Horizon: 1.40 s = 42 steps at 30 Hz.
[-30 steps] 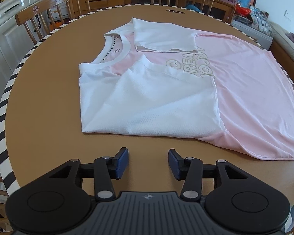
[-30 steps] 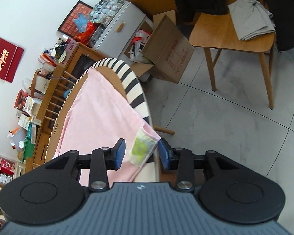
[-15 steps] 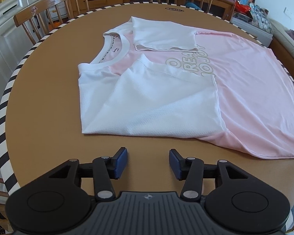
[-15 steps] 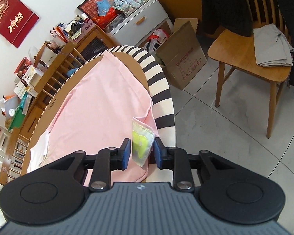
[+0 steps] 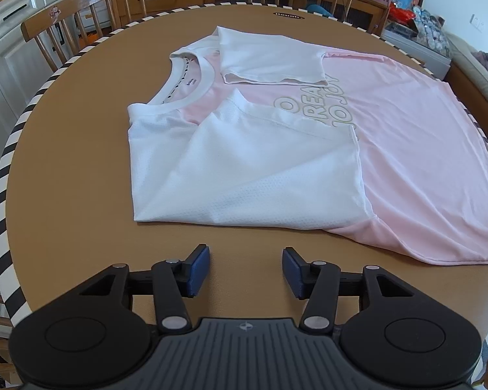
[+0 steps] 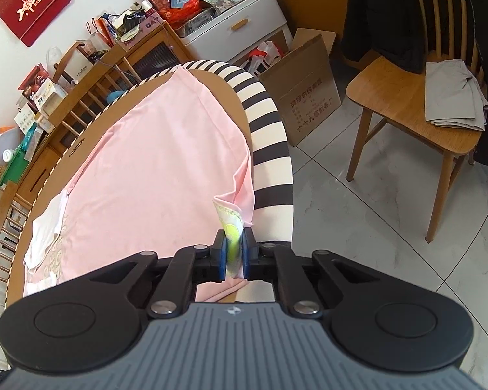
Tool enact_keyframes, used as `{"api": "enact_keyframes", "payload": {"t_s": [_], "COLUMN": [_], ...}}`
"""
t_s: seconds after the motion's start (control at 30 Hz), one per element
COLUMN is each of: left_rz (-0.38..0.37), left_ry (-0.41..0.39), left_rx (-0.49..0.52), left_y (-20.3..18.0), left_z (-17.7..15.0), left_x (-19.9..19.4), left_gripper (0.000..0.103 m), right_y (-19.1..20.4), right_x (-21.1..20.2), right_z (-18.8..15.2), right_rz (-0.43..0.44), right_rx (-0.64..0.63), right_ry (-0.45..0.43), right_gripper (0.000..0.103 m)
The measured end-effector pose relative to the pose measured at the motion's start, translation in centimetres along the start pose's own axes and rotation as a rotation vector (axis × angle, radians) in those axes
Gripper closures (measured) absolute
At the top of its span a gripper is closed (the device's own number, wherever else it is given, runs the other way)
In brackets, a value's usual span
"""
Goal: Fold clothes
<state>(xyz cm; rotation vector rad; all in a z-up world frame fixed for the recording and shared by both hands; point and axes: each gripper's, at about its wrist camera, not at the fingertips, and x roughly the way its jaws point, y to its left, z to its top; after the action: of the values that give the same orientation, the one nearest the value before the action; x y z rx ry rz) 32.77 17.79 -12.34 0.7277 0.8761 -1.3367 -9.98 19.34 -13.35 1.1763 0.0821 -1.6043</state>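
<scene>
**Hem corner pinched at the table edge**

Fingers of the right gripper were seen closed on the hem corner of the pink T-shirt, having just been closing, with a pale label printed in yellow-green caught between the 2 blue pads. That corner was lifted off the round table, right at its black-and-white striped rim.

The left gripper was held about half open, with nothing between its fingers, over bare brown tabletop just short of the near edge of the shirt. In the left wrist view the T-shirt was laid flat on the table, collar toward the left, with both white sleeves folded inward over the chest and partly covering the raised lettering. A wooden chair bearing a folded grey garment was seen on the tiled floor beyond the table, beside a cardboard box.
</scene>
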Motion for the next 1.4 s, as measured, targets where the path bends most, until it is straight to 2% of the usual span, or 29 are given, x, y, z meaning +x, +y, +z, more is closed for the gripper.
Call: {"api": "enact_keyframes", "payload": {"t_s": [0.2, 0.33, 0.6, 0.73, 0.8, 0.87, 1.0, 1.2, 1.33, 1.4], "left_rz": [-0.004, -0.020, -0.172, -0.277, -0.303, -0.298, -0.270, -0.217, -0.209, -0.229], "left_ry": [0.003, -0.009, -0.076, -0.109, -0.114, -0.134, -0.167, -0.170, -0.094, -0.050], "left_rx": [-0.021, -0.125, -0.548, -0.846, -0.946, -1.029, -1.102, -1.073, -1.098, -1.201], "left_y": [0.2, 1.4, 6.2, 9.1, 10.1, 10.8, 11.3, 11.0, 10.8, 11.0], "left_z": [0.1, 0.3, -0.4, -1.4, -1.6, -1.8, -1.8, -0.8, -0.8, -1.3], "left_x": [0.0, -0.1, 0.0, 0.7, 1.0, 1.2, 1.6, 1.8, 1.5, 1.6], "left_gripper": [0.048, 0.047, 0.047, 0.047, 0.047, 0.051, 0.054, 0.054, 0.057, 0.057], "right_y": [0.0, 0.0, -0.1, -0.4, -0.4, -0.4, -0.5, -1.1, -1.4, -1.4], "right_x": [0.1, 0.1, 0.1, 0.1, 0.2, 0.1, 0.2, 0.2, 0.2, 0.2], "right_z": [0.2, 0.4, 0.6, 0.8, 0.9, 0.9, 1.0, 1.2, 1.4, 1.5], "right_rz": [-0.004, -0.002, 0.008, 0.018, 0.018, 0.018, 0.026, 0.028, 0.031, 0.033], "right_rx": [-0.014, -0.023, -0.026, -0.009, -0.013, -0.015, -0.004, -0.002, 0.009, 0.013], "right_ry": [0.010, 0.019, 0.030, 0.039, 0.042, 0.044, 0.050, 0.055, 0.060, 0.062], "right_gripper": [0.096, 0.096, 0.096, 0.096, 0.096, 0.096, 0.096, 0.096, 0.096, 0.096]}}
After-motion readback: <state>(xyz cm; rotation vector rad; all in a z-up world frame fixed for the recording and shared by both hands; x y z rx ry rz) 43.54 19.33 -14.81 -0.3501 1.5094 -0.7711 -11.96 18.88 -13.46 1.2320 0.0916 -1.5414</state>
